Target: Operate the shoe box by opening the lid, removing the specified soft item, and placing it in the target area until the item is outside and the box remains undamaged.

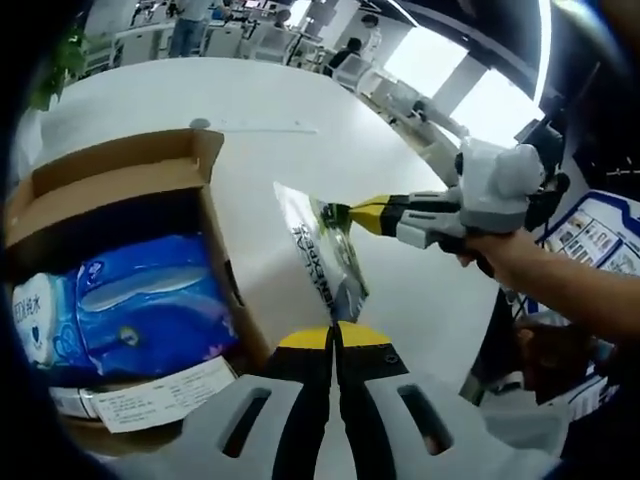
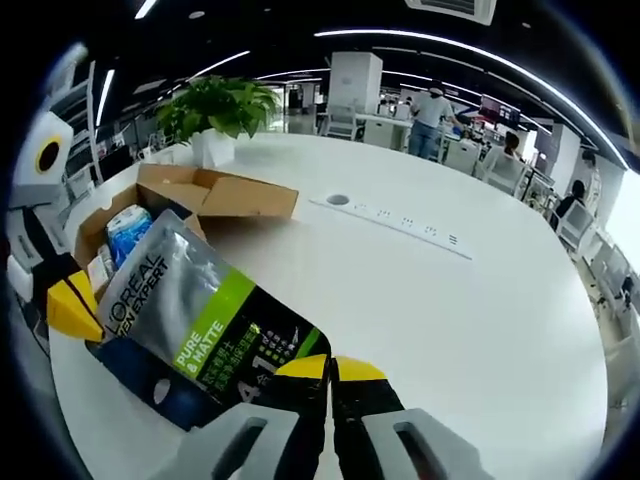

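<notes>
The silver-and-green flat foil pouch (image 2: 195,325) hangs above the white round table (image 2: 450,300), outside the open cardboard shoe box (image 1: 120,180), stretched lengthwise between left gripper (image 1: 335,328) and right gripper (image 2: 330,367), both fingers pinched closed on opposite ends.

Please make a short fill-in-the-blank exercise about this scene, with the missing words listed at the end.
1. The silver pouch is held by ____ hand-held grippers at once.
2. The cardboard box on the white table has its lid ____.
3. Inside the box lies a pack coloured ____.
4. Behind the box stands a green ____ in a white pot.

Missing words: two; open; blue; plant
</notes>
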Available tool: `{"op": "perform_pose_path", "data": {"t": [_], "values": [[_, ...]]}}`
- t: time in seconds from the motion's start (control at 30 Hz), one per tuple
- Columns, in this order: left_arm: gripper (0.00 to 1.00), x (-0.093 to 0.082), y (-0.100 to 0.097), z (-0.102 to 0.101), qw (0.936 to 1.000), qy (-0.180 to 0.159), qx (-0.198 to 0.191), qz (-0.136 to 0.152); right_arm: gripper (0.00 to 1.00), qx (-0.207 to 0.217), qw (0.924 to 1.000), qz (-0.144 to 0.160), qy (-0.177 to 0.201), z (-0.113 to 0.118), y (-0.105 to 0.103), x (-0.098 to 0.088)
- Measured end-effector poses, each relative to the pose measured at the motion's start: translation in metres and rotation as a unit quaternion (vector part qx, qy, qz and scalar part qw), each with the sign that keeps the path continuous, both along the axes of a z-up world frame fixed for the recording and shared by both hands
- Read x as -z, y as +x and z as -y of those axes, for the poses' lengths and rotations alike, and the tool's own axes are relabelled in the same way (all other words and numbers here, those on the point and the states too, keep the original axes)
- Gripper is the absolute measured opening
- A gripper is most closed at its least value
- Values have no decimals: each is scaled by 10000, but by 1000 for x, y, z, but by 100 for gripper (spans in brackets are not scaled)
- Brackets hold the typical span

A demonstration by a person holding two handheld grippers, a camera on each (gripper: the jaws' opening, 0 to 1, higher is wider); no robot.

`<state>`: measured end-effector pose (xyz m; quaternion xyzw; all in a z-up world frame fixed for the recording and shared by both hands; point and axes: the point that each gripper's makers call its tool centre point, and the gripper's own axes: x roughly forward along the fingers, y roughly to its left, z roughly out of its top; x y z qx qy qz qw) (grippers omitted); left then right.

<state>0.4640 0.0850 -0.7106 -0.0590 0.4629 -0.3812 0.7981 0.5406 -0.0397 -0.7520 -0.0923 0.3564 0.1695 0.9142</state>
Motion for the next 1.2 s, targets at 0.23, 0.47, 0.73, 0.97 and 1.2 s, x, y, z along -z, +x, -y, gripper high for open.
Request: {"op": "perform_pose_path", "data": {"t": [0.23, 0.47, 0.73, 0.97, 1.2], "values": [[0, 1, 3, -1, 10000, 8, -75, -12, 0, -16, 10000, -32, -2, -4, 5, 7], [0, 2, 8, -3, 9997, -7, -261, -24, 0, -26, 9999, -160, -26, -2, 2, 15], [0, 1, 13, -4, 9993, -30, -379, 43, 1, -20, 9999, -98, -113, 4, -2, 14], [0, 1, 14, -3, 9992, -36, -395, 45, 5, -217, 9997, 116, 40, -6, -13, -1], [0, 2, 12, -4, 9992, -21, -400, 44, 11, -491, 9984, 259, 35, -19, -28, -9]]}}
